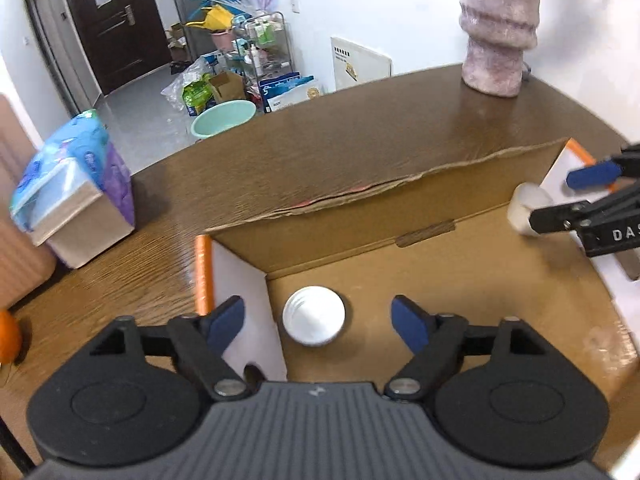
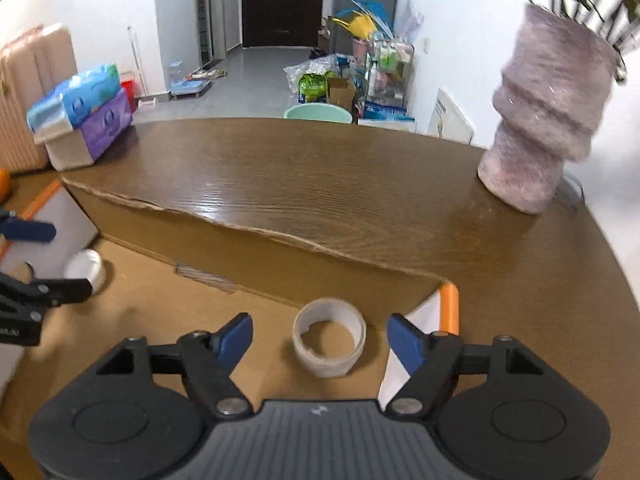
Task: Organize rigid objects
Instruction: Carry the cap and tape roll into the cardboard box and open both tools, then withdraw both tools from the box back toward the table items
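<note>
An open cardboard box (image 1: 360, 216) lies on the brown wooden table (image 1: 360, 128). A white round lid (image 1: 314, 320) rests on the box floor in its left corner. My left gripper (image 1: 318, 322) is open around it, and its blue pads (image 1: 228, 320) stand clear of the lid on both sides. A roll of pale tape (image 2: 330, 336) lies flat in the box's right corner (image 2: 448, 304). My right gripper (image 2: 320, 340) is open astride the roll without touching it. Each gripper also shows at the other view's edge: the right gripper (image 1: 560, 198) and the left gripper (image 2: 70, 260).
A fuzzy lilac vase cover (image 1: 498, 40) stands at the table's far right. Packs of tissue on a small carton (image 1: 72, 184) sit at the far left, with an orange object (image 1: 8, 340) near the left edge. Beyond the table edge lie a green basin (image 1: 222, 118) and floor clutter.
</note>
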### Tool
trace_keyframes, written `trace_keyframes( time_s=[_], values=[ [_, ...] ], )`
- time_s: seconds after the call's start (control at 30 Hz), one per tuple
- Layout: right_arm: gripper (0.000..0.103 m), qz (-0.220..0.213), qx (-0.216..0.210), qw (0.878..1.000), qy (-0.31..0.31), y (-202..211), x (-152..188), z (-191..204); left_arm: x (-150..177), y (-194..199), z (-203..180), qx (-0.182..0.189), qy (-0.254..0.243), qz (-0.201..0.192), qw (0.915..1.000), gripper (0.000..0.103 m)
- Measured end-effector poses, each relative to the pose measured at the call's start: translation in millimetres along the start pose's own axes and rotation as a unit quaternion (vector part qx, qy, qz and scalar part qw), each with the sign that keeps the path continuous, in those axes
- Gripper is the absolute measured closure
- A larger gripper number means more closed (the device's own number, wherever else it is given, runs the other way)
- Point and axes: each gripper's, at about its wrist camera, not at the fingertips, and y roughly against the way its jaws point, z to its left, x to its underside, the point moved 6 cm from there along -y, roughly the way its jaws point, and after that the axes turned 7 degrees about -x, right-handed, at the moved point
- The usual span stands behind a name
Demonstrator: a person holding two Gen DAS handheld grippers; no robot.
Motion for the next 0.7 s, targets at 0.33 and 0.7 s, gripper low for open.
trace_keyframes(
  time_s=[0.33, 0.7],
  values=[
    [0.019, -0.066, 0.001, 0.998, -0.023, 135, 5, 9, -3, 125, 30, -0.013, 0.047, -0.068, 0.9965, 0.0],
    [0.015, -0.099, 0.007, 0.995, 0.008, 229, 36, 54, 41, 238, 33, -0.032, 0.039, -0.127, 0.9906, 0.0]
  ],
)
